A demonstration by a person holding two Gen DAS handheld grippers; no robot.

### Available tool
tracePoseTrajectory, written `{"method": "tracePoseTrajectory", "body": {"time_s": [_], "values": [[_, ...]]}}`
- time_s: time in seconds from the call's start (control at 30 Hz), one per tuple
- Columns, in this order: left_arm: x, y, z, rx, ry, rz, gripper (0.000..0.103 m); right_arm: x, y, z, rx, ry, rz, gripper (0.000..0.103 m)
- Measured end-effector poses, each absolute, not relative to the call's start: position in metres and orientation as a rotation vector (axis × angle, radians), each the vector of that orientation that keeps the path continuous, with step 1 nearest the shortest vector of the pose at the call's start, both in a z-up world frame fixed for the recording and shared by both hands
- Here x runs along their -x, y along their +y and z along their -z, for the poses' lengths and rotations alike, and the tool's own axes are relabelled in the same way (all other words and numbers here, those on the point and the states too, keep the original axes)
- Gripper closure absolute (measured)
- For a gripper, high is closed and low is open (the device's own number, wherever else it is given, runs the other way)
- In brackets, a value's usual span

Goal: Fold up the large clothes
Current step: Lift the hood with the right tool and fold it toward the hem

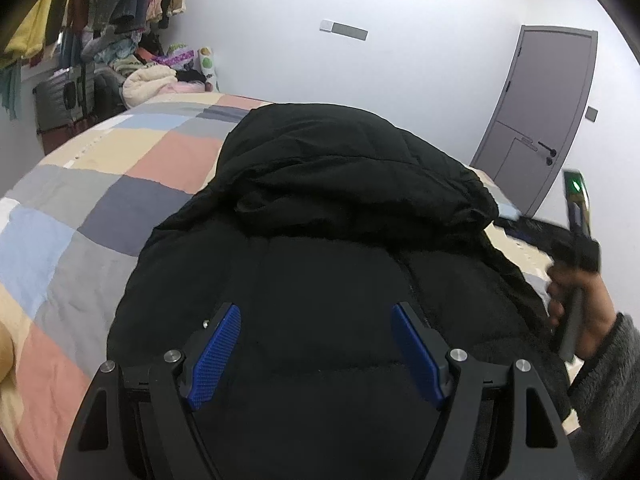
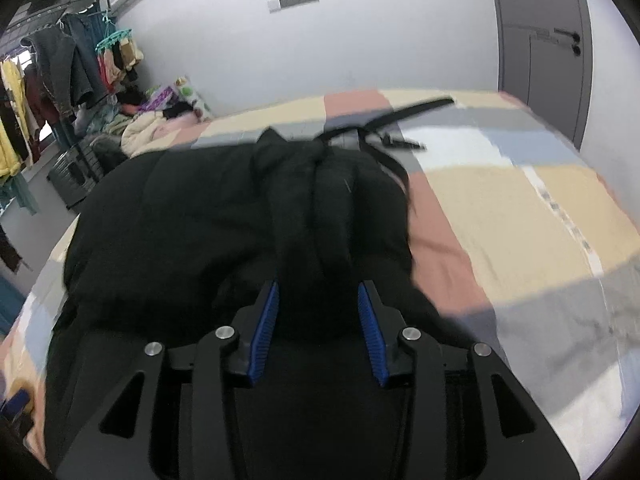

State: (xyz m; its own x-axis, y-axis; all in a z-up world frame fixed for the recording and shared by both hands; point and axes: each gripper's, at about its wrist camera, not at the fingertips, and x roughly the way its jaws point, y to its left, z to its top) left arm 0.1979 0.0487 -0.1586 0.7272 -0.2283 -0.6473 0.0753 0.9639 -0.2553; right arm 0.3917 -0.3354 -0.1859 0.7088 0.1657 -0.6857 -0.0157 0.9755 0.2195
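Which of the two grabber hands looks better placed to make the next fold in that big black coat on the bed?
Probably the right. The right gripper has a bunched ridge of the black coat running between its blue fingers, apparently gripped. The left gripper hangs wide open above the coat's smooth front, holding nothing.

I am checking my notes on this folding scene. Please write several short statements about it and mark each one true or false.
1. The black jacket lies on a checked bedspread. True.
2. The left gripper is clamped shut on a sleeve. False: its pads stand wide apart over the jacket.
3. The door is grey and closed. True.
4. The bedspread is plain white. False: it has coloured squares.
5. A bunched part of the jacket runs between the right gripper fingers. True.
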Motion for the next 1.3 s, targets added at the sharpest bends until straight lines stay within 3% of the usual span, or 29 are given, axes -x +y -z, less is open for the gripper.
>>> {"method": "tracePoseTrajectory", "body": {"time_s": [0.43,0.7,0.77,0.97,1.17,1.3], "values": [[-0.195,0.075,0.182,0.356,0.931,0.239,0.026,-0.283,-0.413,0.201,-0.361,0.998,-0.044,0.060],[-0.192,0.104,0.188,0.400,1.018,0.164,0.026,-0.276,-0.475,0.250,-0.654,1.136,0.100,0.047],[-0.192,0.119,0.188,0.446,1.046,0.118,0.026,-0.274,-0.483,0.266,-0.747,1.173,0.092,0.037],[-0.194,0.167,0.200,0.604,1.169,0.040,0.026,-0.276,-0.481,0.296,-0.919,1.254,0.005,0.025],[-0.190,0.196,0.220,0.740,1.229,-0.017,0.026,-0.273,-0.480,0.295,-1.005,1.227,-0.064,0.022],[-0.190,0.205,0.234,0.820,1.235,-0.044,0.025,-0.269,-0.469,0.268,-1.069,1.100,-0.244,0.019]]}}
